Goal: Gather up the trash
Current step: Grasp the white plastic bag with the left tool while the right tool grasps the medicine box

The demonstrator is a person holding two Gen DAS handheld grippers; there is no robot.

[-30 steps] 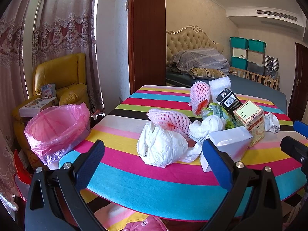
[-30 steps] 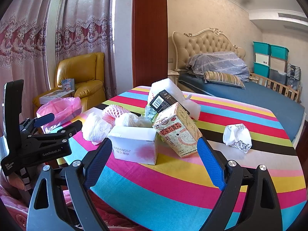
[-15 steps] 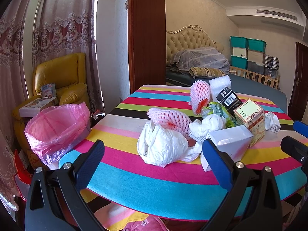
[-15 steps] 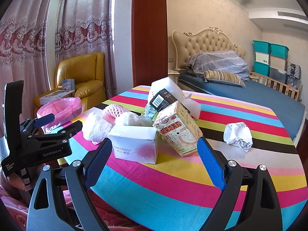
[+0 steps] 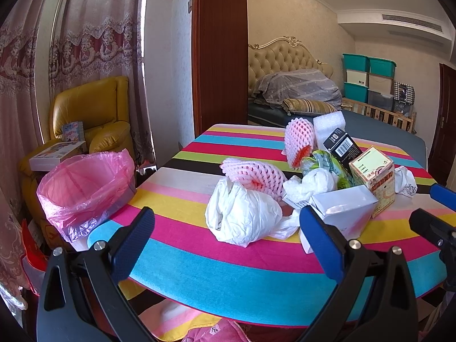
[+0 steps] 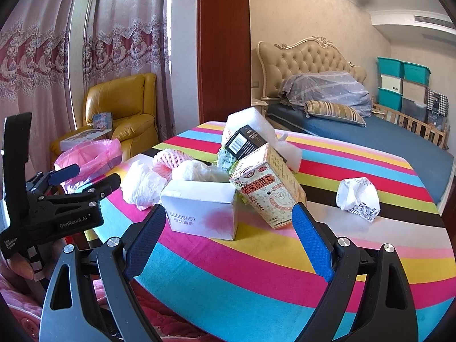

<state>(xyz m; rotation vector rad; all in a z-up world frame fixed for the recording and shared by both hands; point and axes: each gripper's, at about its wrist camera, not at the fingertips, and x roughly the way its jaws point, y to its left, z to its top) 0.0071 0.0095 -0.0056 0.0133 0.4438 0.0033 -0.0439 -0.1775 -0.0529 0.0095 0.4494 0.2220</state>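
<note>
A round table [image 5: 182, 262] covered in a cloth of bright stripes (pink, yellow, turquoise, black, white) fills the near part of a bedroom. Behind it stands a bed with a tufted cream headboard [image 6: 310, 59], a dark wooden partition [image 5: 219, 48], lace curtains [image 5: 94, 37], a yellow leather armchair [image 5: 94, 111] and a stack of teal and white storage bins [image 5: 367, 77].

The trash lies clustered on the table's middle. Counted from both views: one crumpled white plastic bag [image 5: 242, 213] nearest the left gripper; two pink foam fruit nets [image 5: 253, 173], one lying and one upright farther back; one white carton [image 6: 202, 208] printed with digits; one cream medicine box [image 6: 268, 185] leaning against the carton; one black barcode box [image 6: 245, 142] propped above it; one white foam block [image 5: 329, 124]; one green wrapper [image 5: 327, 165]; one wad of white tissue [image 5: 316, 179]; and one crumpled printed paper [image 6: 359, 196] lying apart to the right. Beside the table's left edge sits one bin lined with a pink bag [image 5: 85, 188].

The left gripper [image 5: 225, 239] hovers before the near edge with its jaws spread wide and nothing between them, facing the plastic bag. The right gripper [image 6: 228, 236] hangs likewise wide apart and empty, framing the white carton without touching it.
</note>
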